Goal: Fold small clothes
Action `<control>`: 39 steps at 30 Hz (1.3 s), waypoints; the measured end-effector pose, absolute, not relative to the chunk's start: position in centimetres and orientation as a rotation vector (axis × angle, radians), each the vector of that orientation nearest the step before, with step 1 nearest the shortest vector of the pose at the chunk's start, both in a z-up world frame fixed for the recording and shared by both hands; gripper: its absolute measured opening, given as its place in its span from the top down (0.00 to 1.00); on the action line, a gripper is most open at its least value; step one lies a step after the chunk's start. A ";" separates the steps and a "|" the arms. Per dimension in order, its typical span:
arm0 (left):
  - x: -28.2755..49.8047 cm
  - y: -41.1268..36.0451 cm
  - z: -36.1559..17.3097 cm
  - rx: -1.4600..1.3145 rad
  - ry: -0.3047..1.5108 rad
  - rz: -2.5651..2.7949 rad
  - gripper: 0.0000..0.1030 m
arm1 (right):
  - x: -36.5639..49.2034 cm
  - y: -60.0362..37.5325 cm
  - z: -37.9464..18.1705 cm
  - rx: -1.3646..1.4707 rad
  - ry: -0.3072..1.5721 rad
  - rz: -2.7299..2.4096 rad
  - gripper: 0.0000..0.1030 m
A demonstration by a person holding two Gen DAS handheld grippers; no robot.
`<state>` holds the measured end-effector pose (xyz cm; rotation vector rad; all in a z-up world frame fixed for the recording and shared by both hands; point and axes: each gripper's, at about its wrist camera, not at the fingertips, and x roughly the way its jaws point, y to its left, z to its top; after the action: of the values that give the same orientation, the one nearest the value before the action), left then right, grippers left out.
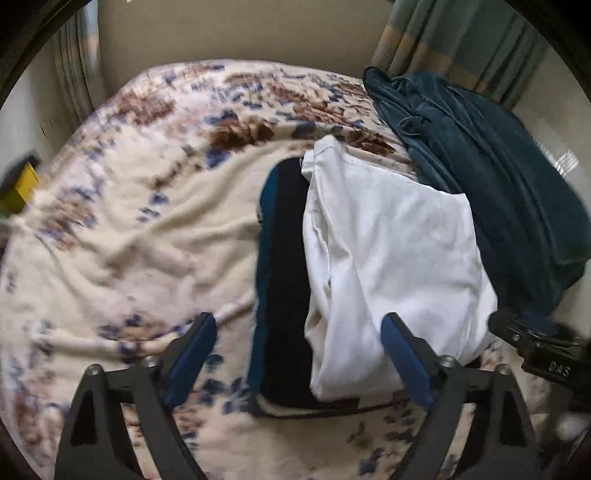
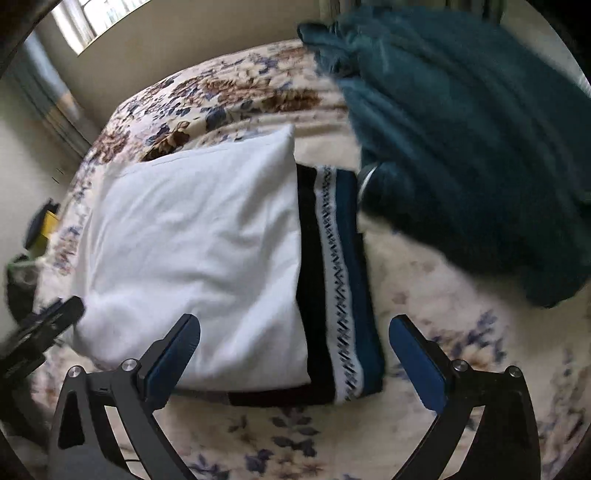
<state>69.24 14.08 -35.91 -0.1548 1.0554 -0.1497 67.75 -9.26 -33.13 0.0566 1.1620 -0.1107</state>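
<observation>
Under the white garment point(image 2: 192, 251), a half-hidden dark garment point(image 2: 332, 288)

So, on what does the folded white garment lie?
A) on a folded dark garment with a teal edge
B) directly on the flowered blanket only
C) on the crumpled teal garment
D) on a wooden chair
A: the white garment lies on the folded dark garment, whose patterned stripe and teal edge show beside it.

Floral bedspread point(image 1: 129, 229), beige wall point(image 1: 221, 33), striped curtains point(image 1: 461, 40), daylit window point(image 2: 92, 18).
</observation>
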 end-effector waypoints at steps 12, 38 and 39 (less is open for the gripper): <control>60.7 12.5 -30.3 -0.077 1.008 -0.077 0.10 | 58.1 -8.3 -24.9 0.009 1.070 -0.224 0.00; 36.0 11.7 -5.2 -0.040 0.737 -0.088 0.10 | 28.2 -6.5 5.5 -0.036 0.732 -0.193 0.00; 35.3 11.7 -4.6 -0.037 0.731 -0.089 0.10 | 27.4 -6.6 6.2 -0.039 0.723 -0.193 0.00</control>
<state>35.33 11.71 -4.56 -0.0368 0.7305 -0.0889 27.44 -6.58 6.25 -0.0387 0.7228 -0.1931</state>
